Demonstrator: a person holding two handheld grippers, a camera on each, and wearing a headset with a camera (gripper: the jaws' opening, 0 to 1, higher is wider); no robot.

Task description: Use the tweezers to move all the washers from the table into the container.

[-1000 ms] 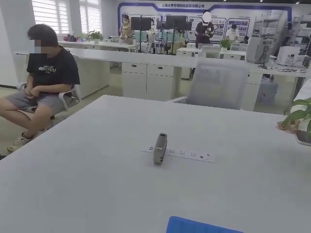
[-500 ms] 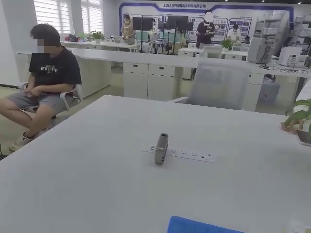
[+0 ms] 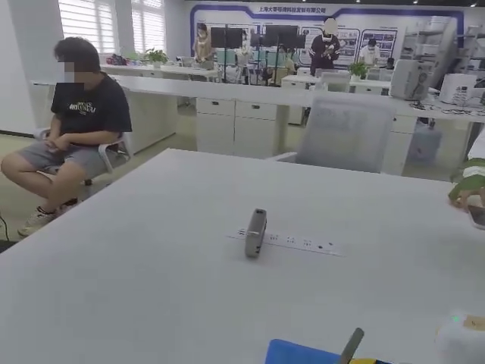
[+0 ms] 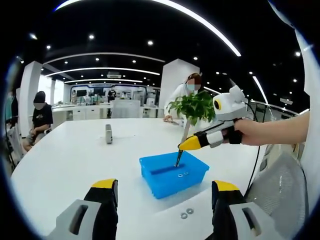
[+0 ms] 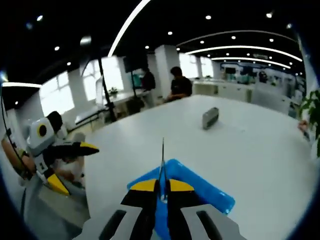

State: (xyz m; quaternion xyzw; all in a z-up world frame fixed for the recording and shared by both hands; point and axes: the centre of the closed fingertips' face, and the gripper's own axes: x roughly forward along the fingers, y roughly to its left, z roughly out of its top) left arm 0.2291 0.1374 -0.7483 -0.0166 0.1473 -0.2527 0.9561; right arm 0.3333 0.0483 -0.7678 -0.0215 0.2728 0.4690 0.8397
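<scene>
Two washers point(image 4: 187, 213) lie loose on the table point(image 4: 75, 165), side by side, just beside the near wall of the blue container point(image 4: 150, 181). In the left gripper view they sit between that gripper's own jaws.

Left gripper point(image 4: 165, 186): jaws spread wide, nothing between them, hovering short of the container.

Right gripper point(image 5: 162, 186): jaws pinched onto the tweezers point(image 5: 162, 157), which stick out straight ahead. In the left gripper view the tweezer tips point down inside the container, close to its floor. Cannot tell whether a washer sits in the tips; too small.

At least two delivered washers point(image 4: 182, 174) rest on the container floor, near the tips.

Progress, judged: partway, probably late. Some washers are in and two on the table are yet to go. A drop-off looks to be the step in hand. Open table beyond the container shows no further washers, though the patch hidden behind its walls is unchecked. The next pick calls for bringing the tips over the near wall to the loose pair. Thin flat rings on a smooth top are likely to skid or flip under the tips.

Farther out: gray device point(image 3: 256, 231) standing on edge at a power strip point(image 3: 299, 242), mid-table. Beyond that, a potted plant point(image 4: 196, 106), an office chair point(image 3: 341, 130) and a seated person point(image 3: 76, 114).
</scene>
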